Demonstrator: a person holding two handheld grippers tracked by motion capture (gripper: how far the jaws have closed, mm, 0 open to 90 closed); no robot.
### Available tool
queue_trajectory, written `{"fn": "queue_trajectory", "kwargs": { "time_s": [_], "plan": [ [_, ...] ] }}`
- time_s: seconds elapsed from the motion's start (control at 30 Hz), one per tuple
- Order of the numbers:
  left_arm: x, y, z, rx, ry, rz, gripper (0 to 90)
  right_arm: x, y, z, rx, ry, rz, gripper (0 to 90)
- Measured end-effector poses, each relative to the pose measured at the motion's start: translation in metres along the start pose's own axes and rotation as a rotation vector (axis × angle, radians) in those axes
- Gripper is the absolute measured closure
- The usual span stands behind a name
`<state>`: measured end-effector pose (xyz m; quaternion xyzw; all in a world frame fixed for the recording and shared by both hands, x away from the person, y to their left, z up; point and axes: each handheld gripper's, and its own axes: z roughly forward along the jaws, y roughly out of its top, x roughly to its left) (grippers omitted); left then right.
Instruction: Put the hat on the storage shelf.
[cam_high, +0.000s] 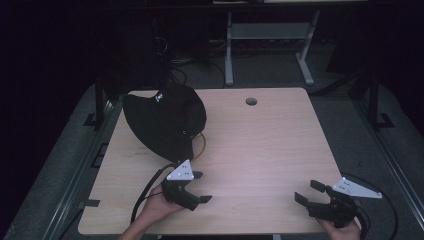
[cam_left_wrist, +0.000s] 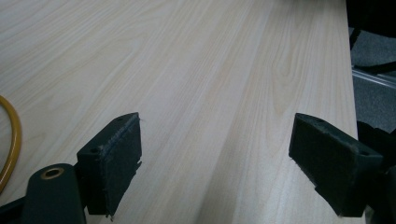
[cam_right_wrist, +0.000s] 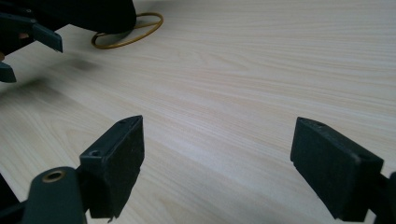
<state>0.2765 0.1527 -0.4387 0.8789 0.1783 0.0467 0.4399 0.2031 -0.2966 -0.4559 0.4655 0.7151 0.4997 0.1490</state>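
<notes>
Both claws gape wide and empty over the pale wooden counter (cam_high: 260, 145): left claw (cam_high: 201, 187) just near the black fabric bucket hat (cam_high: 165, 120) with its yellow cord loop (cam_right_wrist: 128, 31), right claw (cam_high: 310, 191) well apart.

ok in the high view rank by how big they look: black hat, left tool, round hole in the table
1. black hat, clearly the largest
2. left tool, open, near the hat's brim
3. round hole in the table, smallest, though it lies farther from the camera
</notes>
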Motion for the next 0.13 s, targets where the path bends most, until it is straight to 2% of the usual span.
{"fn": "queue_trajectory", "kwargs": {
  "time_s": [0.13],
  "plan": [
    [-0.0021,0.0001,0.0011,0.008,-0.001,0.010,16.6,0.0090,-0.0047,-0.0087,-0.013,-0.050,-0.033,15.8]
  ]
}}
